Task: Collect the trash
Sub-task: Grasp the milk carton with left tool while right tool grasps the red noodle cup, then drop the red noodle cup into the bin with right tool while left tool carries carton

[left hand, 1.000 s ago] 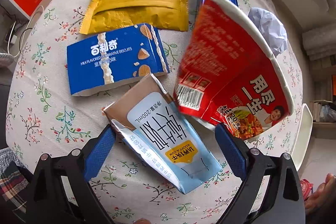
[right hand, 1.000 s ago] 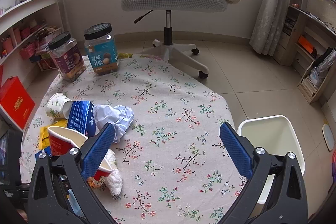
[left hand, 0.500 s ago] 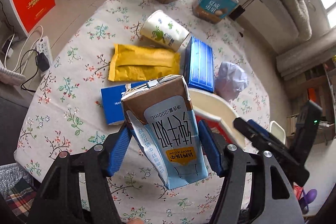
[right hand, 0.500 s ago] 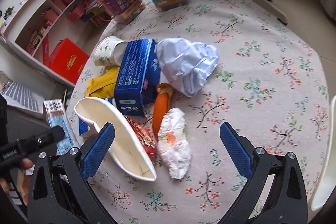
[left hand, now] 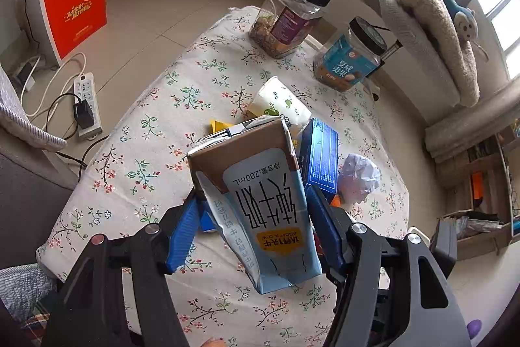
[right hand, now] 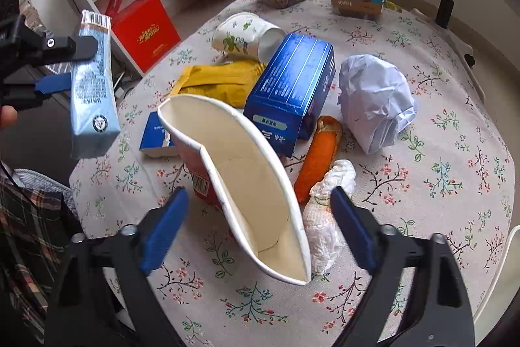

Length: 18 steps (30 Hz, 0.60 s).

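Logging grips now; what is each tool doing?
Left tool: shut on the milk carton.
Right tool: closing around the flattened noodle cup, not yet gripping.

Left gripper (left hand: pixel 252 228) clamps a milk carton (left hand: pixel 260 204) above the table (left hand: pixel 156 132); two jars (left hand: pixel 289 15) beyond it

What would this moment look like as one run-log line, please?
left gripper: holding milk carton, lifted | right gripper: closing around squashed noodle cup | table: trash remains
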Tool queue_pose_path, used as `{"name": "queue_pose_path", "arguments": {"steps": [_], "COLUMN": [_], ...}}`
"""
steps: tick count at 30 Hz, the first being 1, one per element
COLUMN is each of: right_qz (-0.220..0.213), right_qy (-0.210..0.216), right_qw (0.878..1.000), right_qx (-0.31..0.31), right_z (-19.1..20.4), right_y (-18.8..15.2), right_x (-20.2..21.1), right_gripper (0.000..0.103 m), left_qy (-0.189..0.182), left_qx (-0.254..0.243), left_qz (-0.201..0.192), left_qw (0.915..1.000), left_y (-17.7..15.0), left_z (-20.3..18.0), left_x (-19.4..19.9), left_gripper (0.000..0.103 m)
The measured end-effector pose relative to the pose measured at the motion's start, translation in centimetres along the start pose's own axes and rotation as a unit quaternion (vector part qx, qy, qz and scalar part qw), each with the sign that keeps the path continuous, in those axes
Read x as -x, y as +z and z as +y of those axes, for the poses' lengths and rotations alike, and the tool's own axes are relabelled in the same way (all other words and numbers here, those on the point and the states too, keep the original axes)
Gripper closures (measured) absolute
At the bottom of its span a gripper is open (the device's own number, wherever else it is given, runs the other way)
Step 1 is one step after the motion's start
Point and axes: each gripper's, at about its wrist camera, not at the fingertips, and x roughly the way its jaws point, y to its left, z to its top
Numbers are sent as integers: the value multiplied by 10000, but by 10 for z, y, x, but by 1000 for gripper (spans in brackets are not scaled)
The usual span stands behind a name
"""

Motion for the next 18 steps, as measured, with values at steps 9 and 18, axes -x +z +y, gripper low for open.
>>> {"name": "queue_pose_path", "arguments": {"steps": [9, 18], "right_qz": [-914, -1811], "right_qy": [55, -389], "right_qw": [9954, 9803], "right_qx": [-291, -688], "right_z": [-3, -16], "right_y": [3, -1], "right_x": [47, 98], "right_gripper": [75, 75], "left_qy": [29, 16], "left_qx": [-284, -896], "left_qz": [-211, -733], "left_qw": [9994, 9933], "left_y": [-4, -10], "left_z": [-12, -44], "left_x": [1, 8], "left_gripper": [39, 39]}}
